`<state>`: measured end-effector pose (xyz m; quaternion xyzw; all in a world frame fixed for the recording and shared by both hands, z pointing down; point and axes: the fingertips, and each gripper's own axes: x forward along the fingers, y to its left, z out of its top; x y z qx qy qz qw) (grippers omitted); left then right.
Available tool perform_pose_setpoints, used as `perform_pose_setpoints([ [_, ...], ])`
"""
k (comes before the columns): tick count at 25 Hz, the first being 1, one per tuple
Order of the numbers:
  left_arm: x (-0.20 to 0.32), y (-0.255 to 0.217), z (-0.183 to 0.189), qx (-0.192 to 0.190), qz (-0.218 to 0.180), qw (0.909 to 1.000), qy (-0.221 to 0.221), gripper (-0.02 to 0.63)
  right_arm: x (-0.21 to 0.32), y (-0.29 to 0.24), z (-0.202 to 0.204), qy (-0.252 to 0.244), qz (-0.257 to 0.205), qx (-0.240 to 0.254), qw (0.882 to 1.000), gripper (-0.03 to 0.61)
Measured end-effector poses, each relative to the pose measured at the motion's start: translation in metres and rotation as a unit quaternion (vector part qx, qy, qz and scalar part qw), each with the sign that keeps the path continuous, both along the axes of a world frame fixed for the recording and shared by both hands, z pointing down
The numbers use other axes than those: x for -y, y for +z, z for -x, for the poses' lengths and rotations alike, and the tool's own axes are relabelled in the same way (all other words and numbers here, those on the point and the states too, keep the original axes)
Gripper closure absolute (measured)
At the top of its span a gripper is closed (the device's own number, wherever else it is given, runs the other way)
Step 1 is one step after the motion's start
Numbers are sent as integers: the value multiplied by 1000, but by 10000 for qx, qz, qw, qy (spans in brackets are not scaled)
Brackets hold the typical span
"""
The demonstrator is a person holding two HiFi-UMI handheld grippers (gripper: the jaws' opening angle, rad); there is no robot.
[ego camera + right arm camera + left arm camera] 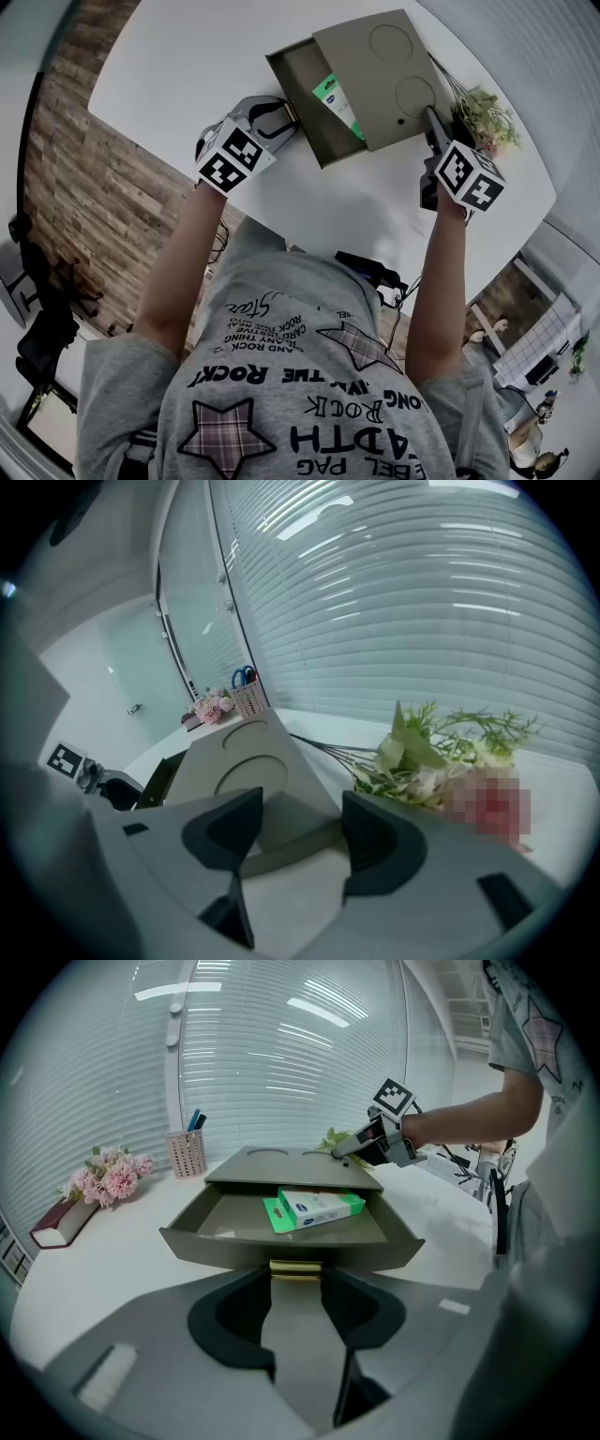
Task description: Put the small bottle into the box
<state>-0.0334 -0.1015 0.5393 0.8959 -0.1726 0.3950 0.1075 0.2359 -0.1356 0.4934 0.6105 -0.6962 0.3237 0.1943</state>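
Observation:
An olive box (384, 75) lies on the white table with its drawer (216, 1241) pulled out. A small green-and-white carton (319, 1208) lies inside the drawer, also seen from the head view as the carton (337, 103). My left gripper (296, 1279) is at the drawer's front, and the brass handle (295, 1267) fills the gap between its fingertips. My right gripper (302, 832) has its jaws apart over the near right corner of the box top (244, 761). It grips nothing. From the left gripper view its tips (342, 1152) touch the lid.
A spray of pale flowers (483, 112) lies right of the box, close to my right gripper. Pink flowers (112, 1176), a pen cup (187, 1152) and a dark red book (61, 1222) stand by the window blinds. The table edge (216, 202) runs under my left wrist.

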Motion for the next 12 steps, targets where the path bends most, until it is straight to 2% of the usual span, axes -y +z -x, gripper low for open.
perform_pose_setpoints([
  [12, 10, -1, -13, -108, -30, 9999, -7, 439, 3, 1, 4, -1, 34, 9, 10000, 334],
])
